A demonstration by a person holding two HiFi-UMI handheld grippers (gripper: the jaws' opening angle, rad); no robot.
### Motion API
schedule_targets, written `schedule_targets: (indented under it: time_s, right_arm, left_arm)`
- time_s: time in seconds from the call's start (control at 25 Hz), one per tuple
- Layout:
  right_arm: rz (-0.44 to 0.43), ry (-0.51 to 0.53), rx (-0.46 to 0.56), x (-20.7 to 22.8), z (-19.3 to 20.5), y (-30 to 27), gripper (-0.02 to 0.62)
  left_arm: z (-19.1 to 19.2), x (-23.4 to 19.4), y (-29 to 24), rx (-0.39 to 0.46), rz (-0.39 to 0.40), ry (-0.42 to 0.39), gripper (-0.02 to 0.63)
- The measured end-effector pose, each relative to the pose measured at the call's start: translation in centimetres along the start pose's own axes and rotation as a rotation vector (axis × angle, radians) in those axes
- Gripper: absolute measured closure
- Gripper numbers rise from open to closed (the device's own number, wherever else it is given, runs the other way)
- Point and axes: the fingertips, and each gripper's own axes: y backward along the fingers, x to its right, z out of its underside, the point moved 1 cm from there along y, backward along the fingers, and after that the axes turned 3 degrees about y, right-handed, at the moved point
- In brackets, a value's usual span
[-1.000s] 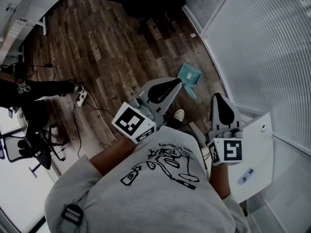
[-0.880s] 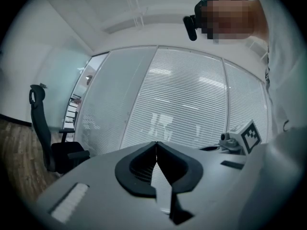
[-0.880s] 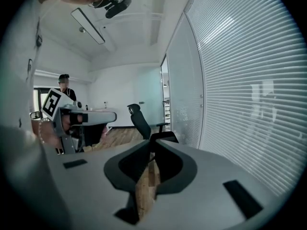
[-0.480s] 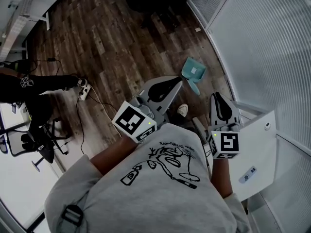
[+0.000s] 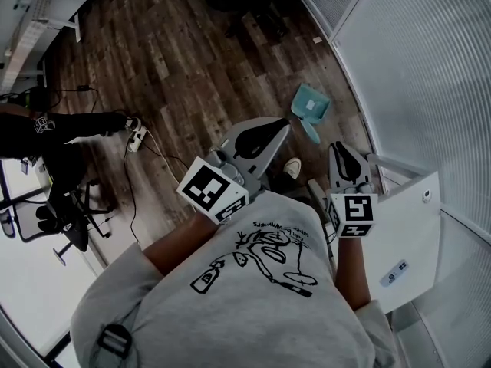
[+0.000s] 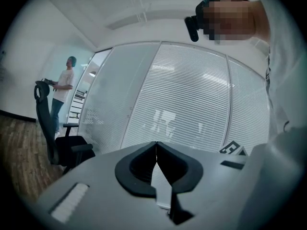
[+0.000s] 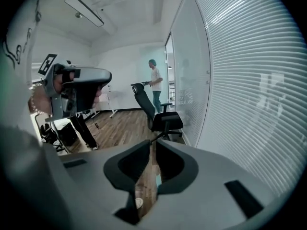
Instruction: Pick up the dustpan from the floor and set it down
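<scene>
The left claw (image 5: 270,133) is held with its jaws pressed together, and nothing is gripped between them. The right claw (image 5: 340,150) is likewise pressed together and empty, and is tilted down. The teal dustpan (image 5: 309,107) is seen lying on the wood floor (image 5: 176,67), ahead of and below both claws, apart from them and touched by neither. It lies slightly right of the left claw's tips and slightly left of the right claw's. A glass wall (image 5: 430,75) is seen to the right claw's right.
</scene>
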Motion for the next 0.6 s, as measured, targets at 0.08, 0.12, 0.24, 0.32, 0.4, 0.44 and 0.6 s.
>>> schedule_targets:
  time_s: [0.08,0.12,0.24,0.32,0.4,0.44,0.6]
  right_arm:
    - [-0.020,-0.013,-0.025,-0.1,0.8,-0.6,0.588]
    - [-0.026,-0.017,-0.036,-0.2,1.2,-0.9,0.588]
    - [-0.037,-0.011,-0.065,-0.5,2.2,-1.6,0.588]
    - [-0.045,-0.007,-0.081,-0.6,3.0,-2.1,0.586]
    - [-0.053,-0.006,-0.099,-0.6,4.1,-2.6,0.586]
    - [-0.056,-0.006,-0.108,-0.5,4.6,-2.8,0.586]
    - [-0.071,0.002,-0.149,-0.7,6.7,-3.6,0.548]
  left_arm:
    - [0.1,-0.2,0.0,-0.004,-0.003,0.004,0.604]
    - [0.1,-0.2,0.1,-0.005,-0.006,0.007,0.603]
    - [0.3,-0.4,0.4,-0.011,-0.011,0.013,0.604]
    - [0.4,-0.4,0.5,-0.014,-0.012,0.015,0.603]
    - [0.8,-0.3,0.6,-0.017,-0.016,0.017,0.603]
    - [0.9,-0.3,0.6,-0.018,-0.018,0.018,0.603]
    - [1.1,-0.4,0.9,-0.019,-0.023,0.022,0.603]
